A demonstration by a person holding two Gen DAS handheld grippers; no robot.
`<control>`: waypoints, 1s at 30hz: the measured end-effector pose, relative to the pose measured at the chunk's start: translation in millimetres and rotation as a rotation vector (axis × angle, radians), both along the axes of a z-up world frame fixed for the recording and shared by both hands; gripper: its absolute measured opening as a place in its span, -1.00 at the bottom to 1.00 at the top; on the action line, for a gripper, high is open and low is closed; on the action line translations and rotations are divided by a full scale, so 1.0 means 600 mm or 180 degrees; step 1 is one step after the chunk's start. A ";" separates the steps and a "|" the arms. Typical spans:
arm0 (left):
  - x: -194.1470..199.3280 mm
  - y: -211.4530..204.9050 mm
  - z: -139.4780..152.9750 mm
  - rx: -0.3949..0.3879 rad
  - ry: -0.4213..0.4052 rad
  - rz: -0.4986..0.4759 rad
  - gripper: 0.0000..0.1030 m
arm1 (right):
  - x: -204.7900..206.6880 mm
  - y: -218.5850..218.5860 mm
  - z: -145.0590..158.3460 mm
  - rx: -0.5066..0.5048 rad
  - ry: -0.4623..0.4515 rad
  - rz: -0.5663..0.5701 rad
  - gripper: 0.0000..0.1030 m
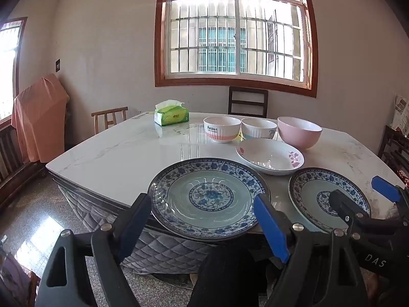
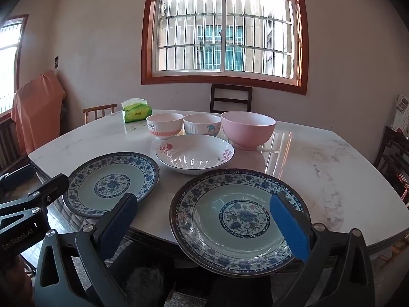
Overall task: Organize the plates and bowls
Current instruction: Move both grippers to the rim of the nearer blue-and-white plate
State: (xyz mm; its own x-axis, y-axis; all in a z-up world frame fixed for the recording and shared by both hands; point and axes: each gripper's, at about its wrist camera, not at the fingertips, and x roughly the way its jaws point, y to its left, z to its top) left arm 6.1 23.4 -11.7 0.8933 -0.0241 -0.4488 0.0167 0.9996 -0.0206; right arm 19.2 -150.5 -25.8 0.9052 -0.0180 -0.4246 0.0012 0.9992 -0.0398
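Both sets of fingers were wide open and empty, left gripper facing the left blue plate, right gripper the right blue plate (both overhanging the desk edge), so pinching the overhanging rim looked best.

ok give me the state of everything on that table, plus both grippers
left blue patterned plate: flat, empty, overhanging the near table edge
right blue patterned plate: flat, empty, overhanging the near edge
white floral dish: upright, empty
striped bowl: upright
cartoon bowl: upright
pink bowl: upright, apart from the rest
tissue pack: opened, tissue sticking out
left gripper: open, holding nothing
right gripper: open, holding nothing
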 end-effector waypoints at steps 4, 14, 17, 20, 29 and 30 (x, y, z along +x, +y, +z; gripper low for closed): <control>0.006 0.011 -0.007 -0.0052 0.0076 0.0012 0.63 | 0.001 0.004 -0.003 -0.0025 0.0029 0.0036 0.99; 0.013 0.049 -0.010 -0.0049 0.0266 0.0133 0.64 | 0.008 0.018 0.017 0.0251 0.0176 0.0644 0.99; 0.029 0.072 -0.007 -0.0145 0.0422 0.0153 0.64 | 0.030 0.017 0.021 0.0581 0.0386 0.0898 0.94; 0.053 0.102 -0.003 -0.0343 0.0617 0.0125 0.63 | 0.069 0.024 0.018 0.0861 0.0774 0.1170 0.50; 0.134 0.180 -0.009 -0.0611 0.1096 0.0199 0.44 | 0.191 0.042 -0.005 0.1177 0.1598 0.1292 -0.19; 0.144 0.185 -0.013 -0.0623 0.1181 0.0173 0.29 | 0.203 0.043 -0.005 0.1150 0.1643 0.1282 -0.19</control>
